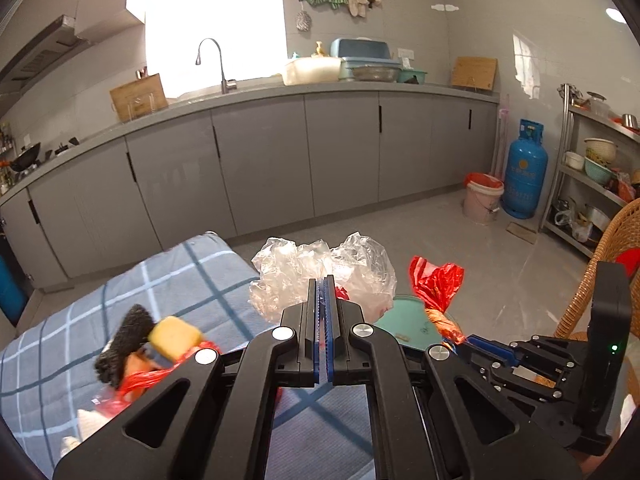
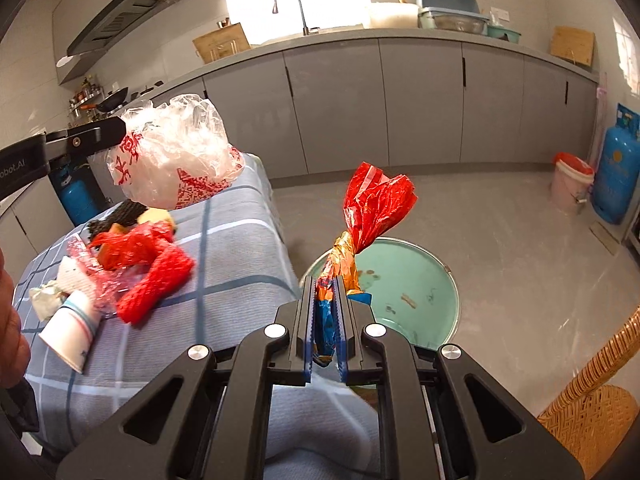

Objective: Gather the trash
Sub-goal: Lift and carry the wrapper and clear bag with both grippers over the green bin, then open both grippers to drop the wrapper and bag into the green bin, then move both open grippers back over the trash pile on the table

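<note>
Around the green bin (image 2: 416, 280): its open mouth is unblocked from above, only scraps lying on its bottom. Left of the bin the cloth-covered table (image 2: 240, 248) presses against its rim, with a trash pile (image 2: 132, 264) well in from that edge. Right of the bin lies bare floor (image 2: 520, 248); nearer, the wicker chair (image 2: 592, 412) closes that side

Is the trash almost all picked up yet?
Not yet. The teal bin holds only a few small scraps. The left gripper is shut on a clear plastic bag, and the right gripper on a red foil wrapper above the bin. Left on the checked cloth: red netting, a paper cup, a yellow sponge.
</note>
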### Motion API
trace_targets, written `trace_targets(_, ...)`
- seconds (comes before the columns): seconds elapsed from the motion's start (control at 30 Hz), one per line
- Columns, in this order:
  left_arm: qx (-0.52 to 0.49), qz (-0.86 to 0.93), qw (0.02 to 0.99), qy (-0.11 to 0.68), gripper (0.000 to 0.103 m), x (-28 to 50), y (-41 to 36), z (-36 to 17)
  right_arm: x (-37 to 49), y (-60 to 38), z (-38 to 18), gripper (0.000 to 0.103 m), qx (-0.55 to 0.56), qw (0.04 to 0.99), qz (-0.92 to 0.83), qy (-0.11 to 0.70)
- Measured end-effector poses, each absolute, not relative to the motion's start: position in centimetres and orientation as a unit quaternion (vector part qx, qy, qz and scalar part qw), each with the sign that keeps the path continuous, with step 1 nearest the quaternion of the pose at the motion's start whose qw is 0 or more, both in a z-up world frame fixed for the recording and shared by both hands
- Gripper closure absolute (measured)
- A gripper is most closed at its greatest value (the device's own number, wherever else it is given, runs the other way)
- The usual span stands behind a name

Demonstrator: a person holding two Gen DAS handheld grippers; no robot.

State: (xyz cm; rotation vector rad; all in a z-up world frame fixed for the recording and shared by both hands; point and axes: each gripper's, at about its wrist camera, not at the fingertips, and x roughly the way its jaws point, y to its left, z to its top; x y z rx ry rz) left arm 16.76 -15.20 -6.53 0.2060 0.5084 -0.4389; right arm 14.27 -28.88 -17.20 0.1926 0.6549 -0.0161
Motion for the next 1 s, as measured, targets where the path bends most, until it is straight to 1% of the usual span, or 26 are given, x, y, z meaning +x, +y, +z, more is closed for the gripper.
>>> trace_targets(0.33, 0.087, -0.243, 0.915, 0.310, 0.100, 21.5, -19.1, -10.7, 18.3, -32.0, -20.8, 0.092, 0.096, 0.934, -0.017, 0.343)
trace_targets(0.43, 0.093, -0.246, 0.912, 0.316, 0.098, 22.3, -20.3, -11.6, 18.9, -32.7, -21.9, 0.089, 0.092, 0.934, -0.026, 0.344)
trace_targets(0.47, 0.093, -0.245, 0.911, 0.318, 0.089, 22.5, -20.4, -12.0, 19.0, -32.9, -22.1, 0.080, 0.092, 0.934, -0.031, 0.344)
trace_targets(0.5, 0.092, -0.243, 0.911, 0.321, 0.066, 22.8, -20.7, -12.1, 19.2, -33.3, -22.6, 0.066, 0.094, 0.933, -0.038, 0.346)
trace_targets(0.53, 0.087, -0.242, 0.911, 0.323, 0.056, 22.9, -20.5, -12.4, 19.2, -33.6, -22.9, 0.061, 0.097, 0.931, -0.042, 0.348)
trace_targets(0.57, 0.084, -0.243, 0.911, 0.323, 0.051, 22.9, -20.4, -12.5, 19.1, -33.9, -23.1, 0.056, 0.102, 0.930, -0.046, 0.349)
trace_targets(0.67, 0.086, -0.248, 0.909, 0.323, 0.049, 22.7, -20.5, -12.6, 18.5, -34.3, -23.5, 0.055, 0.109, 0.928, -0.055, 0.351)
trace_targets(0.73, 0.085, -0.240, 0.911, 0.324, 0.044, 22.4, -20.0, -12.6, 17.8, -34.5, -23.3, 0.054, 0.115, 0.927, -0.064, 0.351)
trace_targets(0.8, 0.083, -0.228, 0.915, 0.322, 0.036, 22.2, -19.4, -12.3, 17.1, -34.5, -22.9, 0.051, 0.124, 0.927, -0.070, 0.348)
trace_targets(0.87, 0.084, -0.215, 0.919, 0.319, 0.032, 21.9, -18.6, -11.8, 16.4, -34.3, -22.2, 0.049, 0.127, 0.928, -0.075, 0.344)
trace_targets(0.93, 0.081, -0.201, 0.924, 0.315, 0.030, 21.4, -17.6, -11.0, 15.7, -34.0, -21.4, 0.047, 0.129, 0.929, -0.077, 0.338)
trace_targets(1.0, 0.076, -0.189, 0.930, 0.306, 0.023, 20.5, -16.5, -10.2, 15.0, -33.3, -20.4, 0.044, 0.131, 0.932, -0.078, 0.329)
